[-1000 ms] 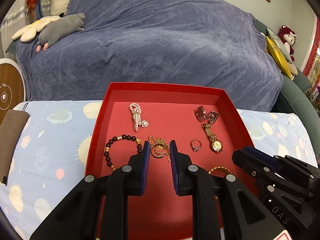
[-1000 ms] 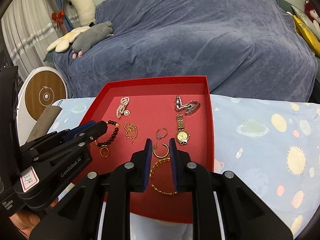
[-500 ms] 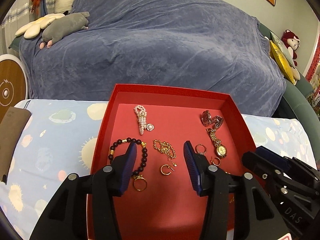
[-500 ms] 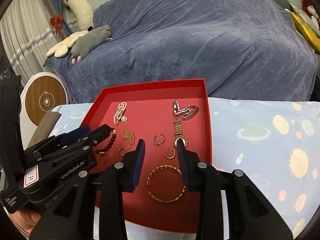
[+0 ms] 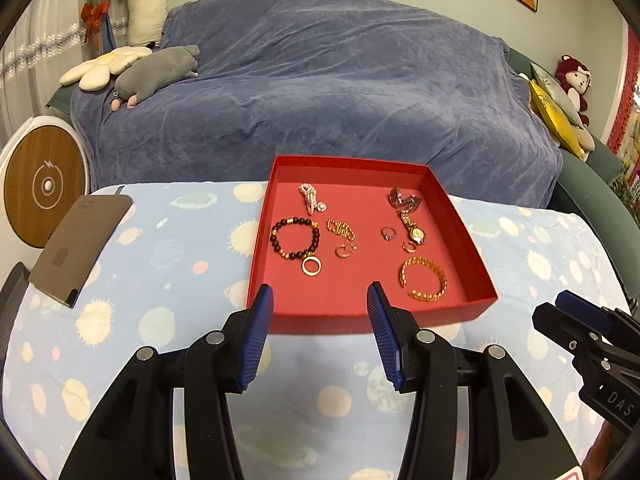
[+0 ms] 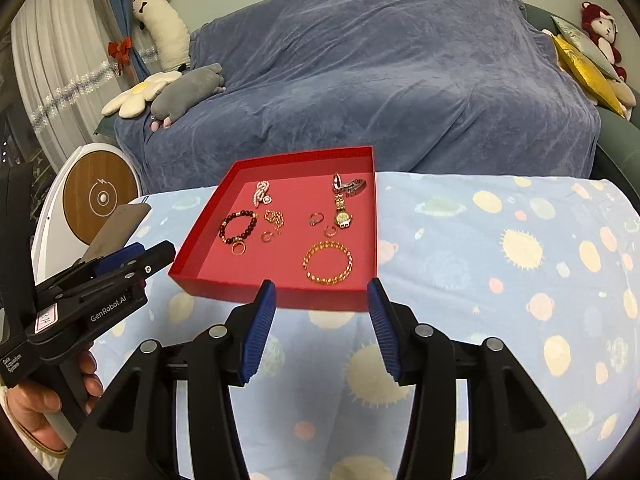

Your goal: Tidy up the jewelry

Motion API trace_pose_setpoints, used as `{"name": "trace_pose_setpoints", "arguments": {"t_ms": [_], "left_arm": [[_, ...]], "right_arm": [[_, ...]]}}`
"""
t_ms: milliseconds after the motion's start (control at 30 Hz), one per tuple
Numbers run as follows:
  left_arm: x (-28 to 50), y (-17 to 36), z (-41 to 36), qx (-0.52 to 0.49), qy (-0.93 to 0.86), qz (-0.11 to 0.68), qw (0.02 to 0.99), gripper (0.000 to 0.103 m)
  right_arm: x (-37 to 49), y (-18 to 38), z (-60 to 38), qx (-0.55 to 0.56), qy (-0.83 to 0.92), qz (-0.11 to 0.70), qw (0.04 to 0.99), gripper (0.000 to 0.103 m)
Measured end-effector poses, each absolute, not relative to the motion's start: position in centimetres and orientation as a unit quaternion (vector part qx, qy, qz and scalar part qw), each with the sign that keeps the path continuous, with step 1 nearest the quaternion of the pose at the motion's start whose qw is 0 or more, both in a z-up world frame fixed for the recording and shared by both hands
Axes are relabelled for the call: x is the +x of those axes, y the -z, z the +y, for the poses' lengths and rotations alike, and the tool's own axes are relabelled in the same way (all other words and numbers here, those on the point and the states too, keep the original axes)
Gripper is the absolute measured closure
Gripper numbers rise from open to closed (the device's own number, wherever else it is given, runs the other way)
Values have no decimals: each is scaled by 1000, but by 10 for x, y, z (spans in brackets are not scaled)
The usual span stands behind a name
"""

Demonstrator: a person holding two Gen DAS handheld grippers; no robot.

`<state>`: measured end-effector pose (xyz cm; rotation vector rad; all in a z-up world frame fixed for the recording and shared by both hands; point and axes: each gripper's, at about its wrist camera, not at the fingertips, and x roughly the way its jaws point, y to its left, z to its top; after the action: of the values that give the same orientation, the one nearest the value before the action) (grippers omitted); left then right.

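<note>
A red tray (image 5: 440,194) (image 6: 200,272) sits on a blue patterned tablecloth and holds several jewelry pieces: a dark bead bracelet (image 5: 295,238) (image 6: 238,227), a gold chain bangle (image 5: 423,283) (image 6: 328,262), a gold watch (image 5: 412,226) (image 6: 342,211), a pearl piece (image 5: 311,197), a gold ring (image 5: 311,266) and small rings. My left gripper (image 5: 320,336) is open and empty, in front of the tray's near edge. My right gripper (image 6: 321,330) is open and empty, also before the near edge. Each gripper also shows in the other's view, the right (image 5: 580,332) and the left (image 6: 120,272).
A brown flat case (image 5: 80,244) lies on the cloth at the left. A sofa under a blue cover (image 5: 320,92) stands behind the table with soft toys (image 5: 156,72) on it. A round white and wood device (image 5: 40,186) stands at the far left.
Both grippers have opened wide and pulled back out of the tray, from over the jewelry to in front of its near edge. The jewelry lies in the tray.
</note>
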<state>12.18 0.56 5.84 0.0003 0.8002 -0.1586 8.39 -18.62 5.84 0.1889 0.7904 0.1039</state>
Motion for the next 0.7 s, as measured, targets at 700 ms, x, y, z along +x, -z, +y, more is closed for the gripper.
{"name": "trace_pose_setpoints", "arguments": {"t_ms": [700], "left_arm": [[92, -31, 3, 12, 67, 406, 911, 52]], "right_arm": [[59, -33, -147, 27, -29, 388, 921, 32]]}}
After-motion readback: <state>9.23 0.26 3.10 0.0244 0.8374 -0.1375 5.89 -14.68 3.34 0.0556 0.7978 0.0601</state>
